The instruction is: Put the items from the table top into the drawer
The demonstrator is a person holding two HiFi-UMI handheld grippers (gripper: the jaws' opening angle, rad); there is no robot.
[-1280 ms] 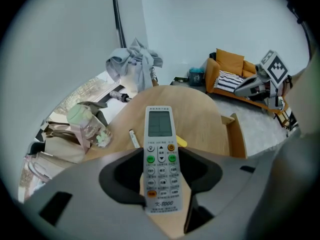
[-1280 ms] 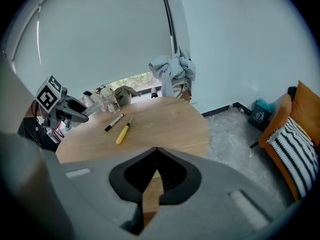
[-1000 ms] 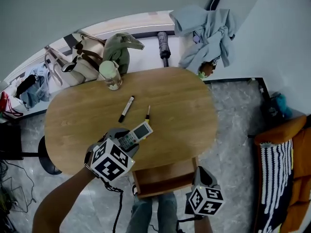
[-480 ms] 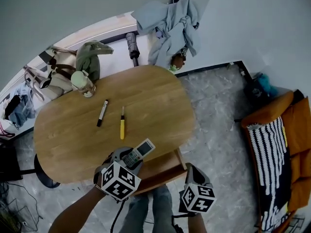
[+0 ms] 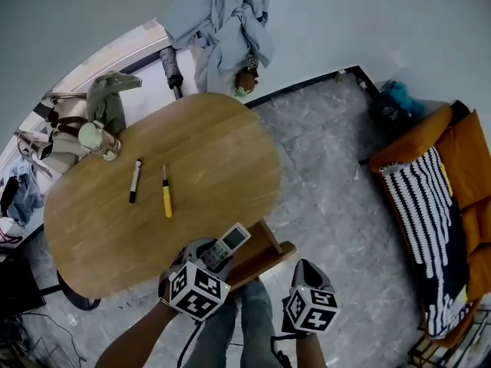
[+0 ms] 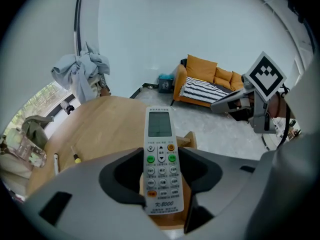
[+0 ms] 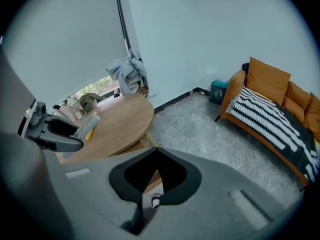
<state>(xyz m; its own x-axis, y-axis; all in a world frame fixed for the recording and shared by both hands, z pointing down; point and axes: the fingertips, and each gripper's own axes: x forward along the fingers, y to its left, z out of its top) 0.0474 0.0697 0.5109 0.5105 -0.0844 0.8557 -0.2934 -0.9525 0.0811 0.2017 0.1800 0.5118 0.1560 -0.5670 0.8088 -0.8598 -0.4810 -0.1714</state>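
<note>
My left gripper (image 5: 212, 252) is shut on a white remote control (image 5: 228, 244) and holds it over the near edge of the oval wooden table (image 5: 207, 152), beside the open wooden drawer (image 5: 267, 251). In the left gripper view the remote (image 6: 161, 159) lies lengthwise between the pads, buttons up, with the drawer's corner (image 6: 189, 140) just beyond it. A black marker (image 5: 134, 180) and a yellow screwdriver (image 5: 166, 200) lie on the table's left part. My right gripper (image 5: 306, 269) hangs to the right of the drawer over the floor, its jaws (image 7: 157, 151) together with nothing in them.
A glass jar (image 5: 100, 139) and bags (image 5: 65, 121) stand at the table's far left edge. Clothes (image 5: 219, 29) hang by the wall behind. An orange sofa with a striped blanket (image 5: 441, 205) is at the right across grey floor. The person's legs (image 5: 245, 320) are below the drawer.
The left gripper has carried the remote from over the table top back to its near edge by the drawer. The right gripper has shifted slightly beside the drawer.
</note>
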